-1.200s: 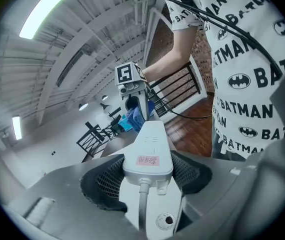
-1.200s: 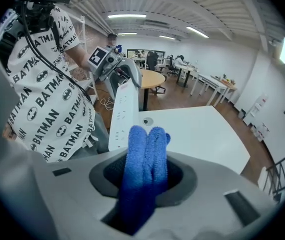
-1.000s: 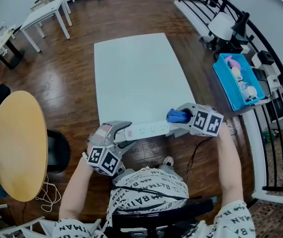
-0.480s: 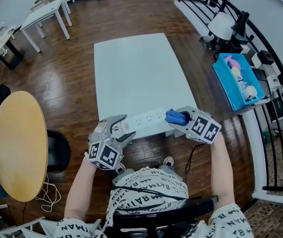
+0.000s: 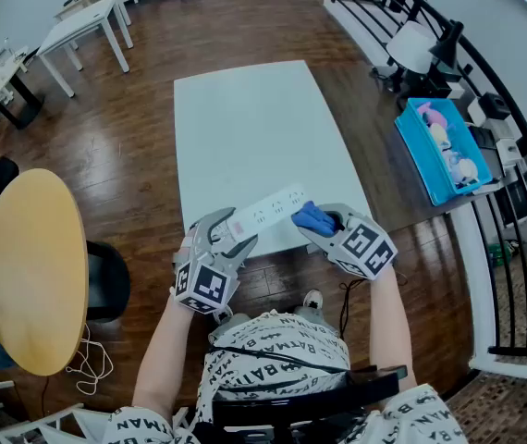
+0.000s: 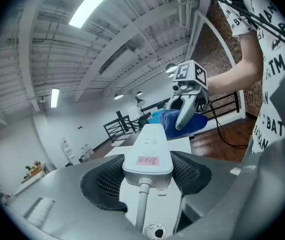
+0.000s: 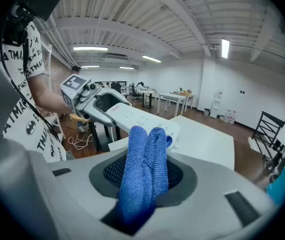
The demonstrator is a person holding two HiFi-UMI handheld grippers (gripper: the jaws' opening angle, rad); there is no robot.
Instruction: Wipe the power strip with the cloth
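The white rectangular surface [image 5: 254, 128] stands on a dark wooden floor [image 5: 143, 137]. Left of the surface is a round yellow table [image 5: 32, 266]. Right of it, a blue bin [image 5: 427, 172] of soft toys sits beside a black railing [image 5: 522, 220]. White desks [image 5: 88, 21] stand beyond its far left corner.

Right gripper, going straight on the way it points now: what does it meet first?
Most likely the power strip. The cloth clamped in the right gripper leads, aimed at the strip's free end; the left gripper holds the other. Contact is unclear.
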